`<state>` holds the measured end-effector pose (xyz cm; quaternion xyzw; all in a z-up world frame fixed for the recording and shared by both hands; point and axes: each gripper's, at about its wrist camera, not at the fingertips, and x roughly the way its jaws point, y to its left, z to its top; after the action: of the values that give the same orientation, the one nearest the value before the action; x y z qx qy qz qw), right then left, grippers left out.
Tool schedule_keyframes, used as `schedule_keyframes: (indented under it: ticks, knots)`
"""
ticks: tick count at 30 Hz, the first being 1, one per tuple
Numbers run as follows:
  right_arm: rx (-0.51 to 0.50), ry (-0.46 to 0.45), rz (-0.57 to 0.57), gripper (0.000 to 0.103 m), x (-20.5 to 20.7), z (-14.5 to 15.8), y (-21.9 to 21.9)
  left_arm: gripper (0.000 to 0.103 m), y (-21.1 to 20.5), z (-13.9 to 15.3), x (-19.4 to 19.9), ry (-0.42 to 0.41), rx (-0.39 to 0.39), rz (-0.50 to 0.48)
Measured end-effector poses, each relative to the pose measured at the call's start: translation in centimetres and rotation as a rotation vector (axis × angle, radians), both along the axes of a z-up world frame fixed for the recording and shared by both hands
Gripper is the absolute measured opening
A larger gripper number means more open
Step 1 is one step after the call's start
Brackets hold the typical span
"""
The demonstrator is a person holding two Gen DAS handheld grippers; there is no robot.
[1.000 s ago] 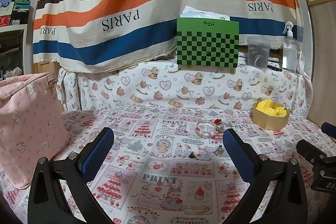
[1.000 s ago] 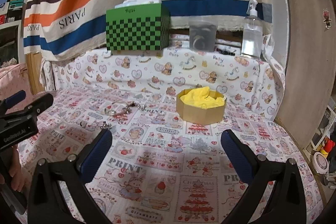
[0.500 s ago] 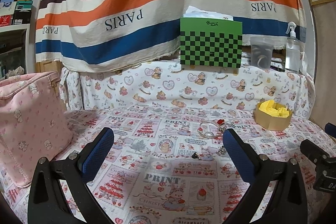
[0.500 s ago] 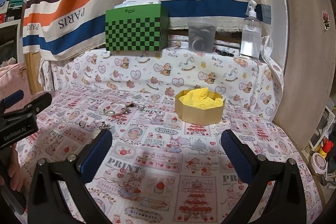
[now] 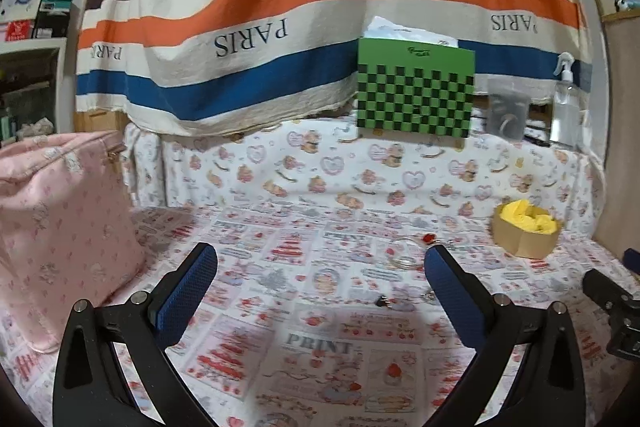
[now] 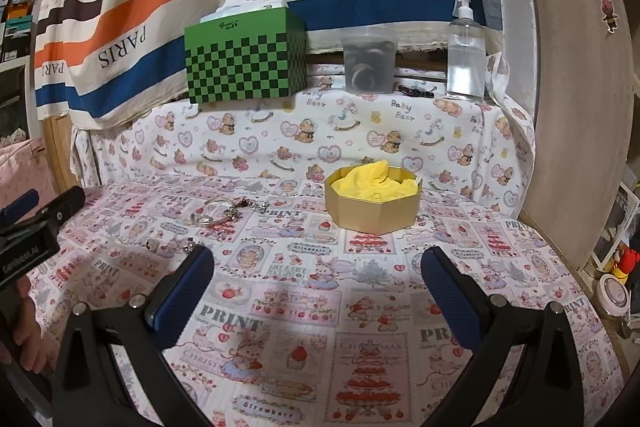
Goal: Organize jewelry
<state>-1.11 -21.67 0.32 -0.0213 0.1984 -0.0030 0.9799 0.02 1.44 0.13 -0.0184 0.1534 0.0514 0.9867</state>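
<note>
A silver bangle with a red charm (image 5: pixel 407 253) (image 6: pixel 212 211) lies on the printed cloth. Small pieces, a ring (image 6: pixel 152 245) and an earring (image 5: pixel 383 301), lie nearer me. An octagonal gold box (image 5: pixel 523 235) (image 6: pixel 373 199) lined with yellow cloth stands to the right of the jewelry. My left gripper (image 5: pixel 320 269) is open and empty, above the cloth, short of the jewelry. My right gripper (image 6: pixel 317 269) is open and empty, in front of the box.
A pink quilted bag (image 5: pixel 60 227) stands at the left. On the raised ledge behind are a green checked tissue box (image 6: pixel 245 59), a clear container (image 6: pixel 369 65) and a spray bottle (image 6: pixel 465 55). A wooden panel (image 6: pixel 576 107) bounds the right side.
The left view has pulled back and tilted up a little, so the jewelry and box look farther off. The right gripper has barely moved. Both stay open.
</note>
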Motion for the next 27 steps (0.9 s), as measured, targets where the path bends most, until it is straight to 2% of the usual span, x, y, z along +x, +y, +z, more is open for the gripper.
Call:
schedule_keyframes:
  ticks: [5,14,18,20,23,27]
  knots:
    - [-0.027,-0.033,-0.032,0.103,-0.6,0.2,0.4,0.103,0.9,0.9,0.6,0.031,0.006,-0.002]
    - [0.051,0.017,-0.029,0.103,0.3,-0.1,-0.9,0.103,1.9,1.4,3.7,0.174,-0.005,-0.046]
    - [0.079,0.042,-0.028,0.103,0.6,-0.3,-1.4,0.103,1.6,0.7,5.9,0.294,-0.036,-0.111]
    - [0.102,0.058,-0.044,0.103,0.8,-0.4,-2.1,0.103,1.6,0.2,7.4,0.389,-0.069,-0.147]
    - [0.173,0.085,-0.052,0.103,1.2,-0.5,-3.4,0.093,2.0,-0.1,8.8,0.457,-0.121,-0.184]
    - [0.24,0.133,-0.109,0.103,1.9,-0.9,-4.8,0.078,2.3,-0.2,10.4,0.52,-0.151,-0.181]
